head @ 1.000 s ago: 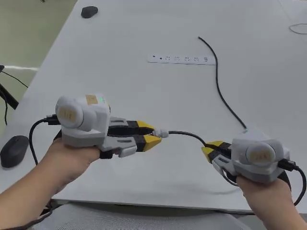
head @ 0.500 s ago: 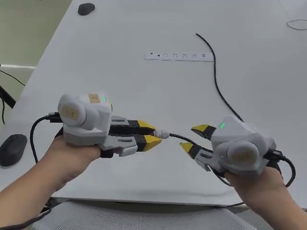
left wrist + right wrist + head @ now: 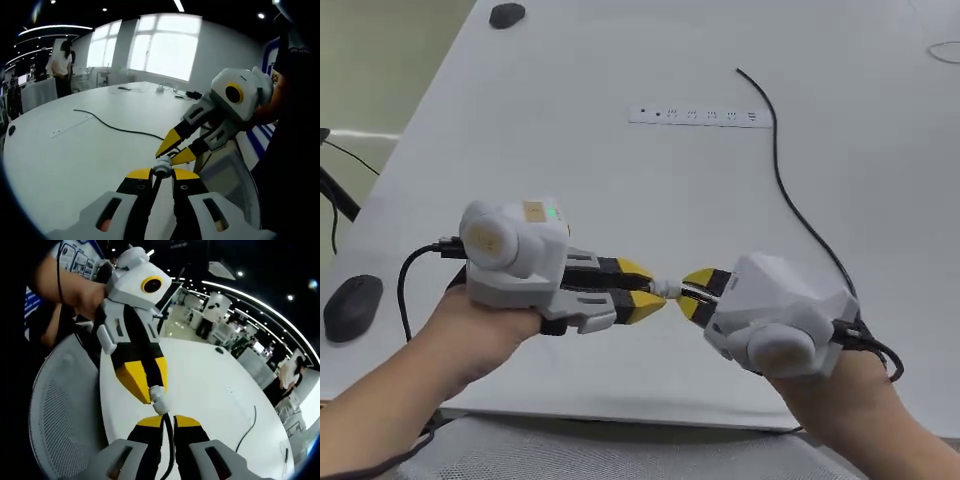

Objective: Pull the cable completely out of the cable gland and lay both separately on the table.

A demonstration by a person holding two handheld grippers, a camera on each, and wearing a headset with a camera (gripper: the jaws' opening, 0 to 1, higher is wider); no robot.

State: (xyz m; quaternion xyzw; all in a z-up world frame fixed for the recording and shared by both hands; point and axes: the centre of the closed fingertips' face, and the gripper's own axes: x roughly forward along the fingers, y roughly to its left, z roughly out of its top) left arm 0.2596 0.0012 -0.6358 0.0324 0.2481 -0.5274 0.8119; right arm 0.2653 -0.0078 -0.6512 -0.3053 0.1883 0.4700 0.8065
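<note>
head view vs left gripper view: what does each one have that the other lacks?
Head view adds: the hand wrapped around the left gripper's white body, and a computer mouse at the near table edge. Left gripper view adds: bright windows and a standing person. Shared: left gripper shut on the cable gland, right gripper close beside it, black cord and power strip on the white table.

The cable gland (image 3: 162, 167) is white, the cable (image 3: 168, 450) black, and the left hand-held gripper (image 3: 648, 288) and right hand-held gripper (image 3: 169, 421) yellow-tipped.
</note>
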